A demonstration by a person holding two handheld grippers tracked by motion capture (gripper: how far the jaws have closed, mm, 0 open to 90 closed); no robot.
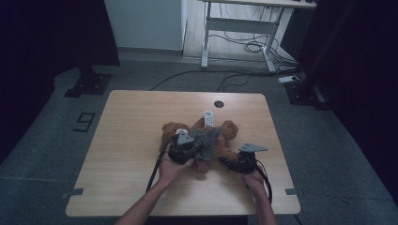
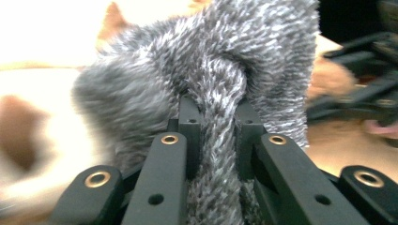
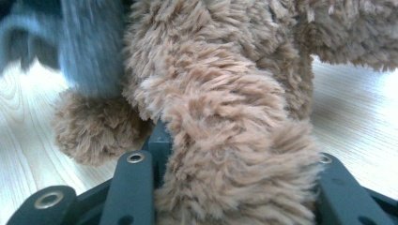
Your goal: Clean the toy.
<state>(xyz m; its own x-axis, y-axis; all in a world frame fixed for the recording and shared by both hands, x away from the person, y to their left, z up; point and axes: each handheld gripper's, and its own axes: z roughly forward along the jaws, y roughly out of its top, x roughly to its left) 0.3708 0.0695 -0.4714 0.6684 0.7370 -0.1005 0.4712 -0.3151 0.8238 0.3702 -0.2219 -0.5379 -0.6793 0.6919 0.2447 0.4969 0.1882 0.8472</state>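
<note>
Dressing or undressing is looking about midway: the grey fleece garment (image 2: 206, 70) is bunching over the teddy bear (image 1: 228, 130) lying mid-worktop (image 1: 131, 140). The left gripper (image 1: 184, 149) is pinching a fold of fleece tightly, while the right gripper (image 1: 234, 164) is clamping a brown plush limb (image 3: 225, 154). Which way the garment is going, and the bear's covered body, I cannot tell.

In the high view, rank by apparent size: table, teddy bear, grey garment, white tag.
1. Table
2. Teddy bear
3. Grey garment, partly hidden by the left tongs
4. White tag
</note>
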